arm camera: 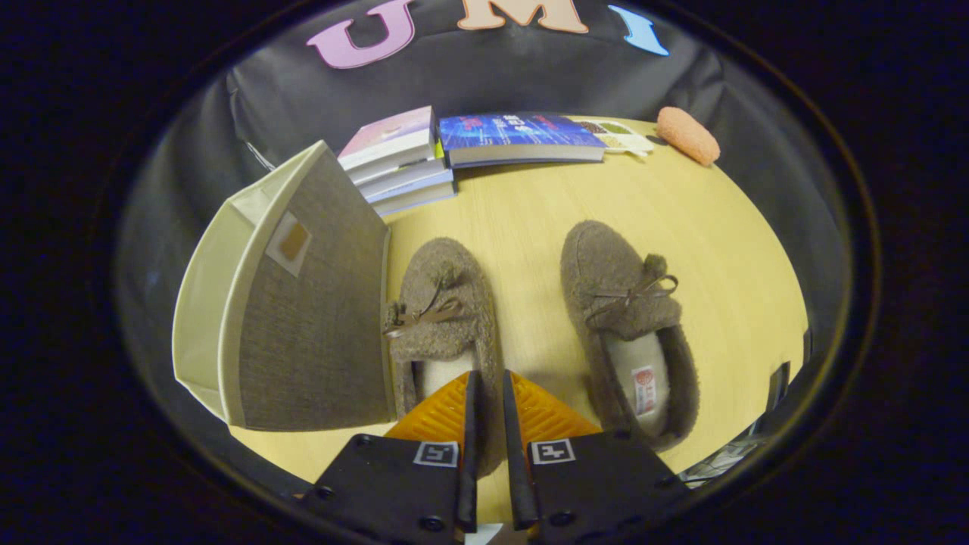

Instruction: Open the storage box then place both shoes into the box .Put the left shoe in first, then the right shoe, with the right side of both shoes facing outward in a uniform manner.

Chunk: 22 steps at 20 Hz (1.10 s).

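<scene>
Two brown fuzzy slippers with small bows lie on the wooden table (pixel 530 204), toes pointing away from me. The left shoe (pixel 443 303) rests right against the storage box (pixel 310 303), a grey fabric box with cream inner walls showing on its far-left side. The right shoe (pixel 628 325) lies apart, to the right of the fingers, its white lining and a label showing. My gripper (pixel 488 375) is over the heel end of the left shoe. Its fingers are nearly together, and the shoe's right side wall sits pinched between them.
A stack of books (pixel 397 163) and a blue book (pixel 522 136) lie at the table's far edge, beyond the box. A printed card (pixel 617 135) and an orange sponge-like roll (pixel 687 135) are at the far right. Bare tabletop separates the two shoes.
</scene>
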Tool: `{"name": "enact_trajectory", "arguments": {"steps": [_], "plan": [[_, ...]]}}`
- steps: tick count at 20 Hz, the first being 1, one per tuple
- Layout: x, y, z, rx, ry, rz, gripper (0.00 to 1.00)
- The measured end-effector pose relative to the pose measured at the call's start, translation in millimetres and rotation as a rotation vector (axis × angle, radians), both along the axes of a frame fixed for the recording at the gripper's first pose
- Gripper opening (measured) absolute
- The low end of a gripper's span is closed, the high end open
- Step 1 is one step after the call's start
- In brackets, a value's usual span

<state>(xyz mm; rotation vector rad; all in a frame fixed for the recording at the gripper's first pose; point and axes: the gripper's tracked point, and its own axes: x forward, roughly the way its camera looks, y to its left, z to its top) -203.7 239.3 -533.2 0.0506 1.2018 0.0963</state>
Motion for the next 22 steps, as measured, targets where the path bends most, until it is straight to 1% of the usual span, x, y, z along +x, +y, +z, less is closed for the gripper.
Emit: {"name": "enact_trajectory", "arguments": {"steps": [6, 9, 12, 13, 14, 15, 16, 19, 20, 22], "plan": [[-5.5, 2.4, -22.4, -0.045, 0.054, 0.046, 0.21], [-5.0, 4.5, -29.3, -0.033, 0.087, 0.027, 0.21], [-4.4, 5.1, -33.5, 0.0, 0.107, 0.043, 0.21], [-13.1, -0.6, -25.5, 0.003, 0.114, 0.031, 0.15], [-5.3, 5.8, -31.4, 0.012, 0.123, 0.029, 0.08], [-8.8, 6.3, -22.8, 0.011, 0.128, 0.023, 0.06], [-7.9, 6.7, -31.0, 0.012, 0.124, 0.029, 0.04], [-6.2, 7.6, -30.4, 0.008, 0.093, 0.05, 0.03], [-6.4, 6.8, -31.1, 0.009, 0.091, 0.045, 0.03], [-6.7, 6.2, -30.9, 0.024, 0.094, 0.009, 0.03]]}}
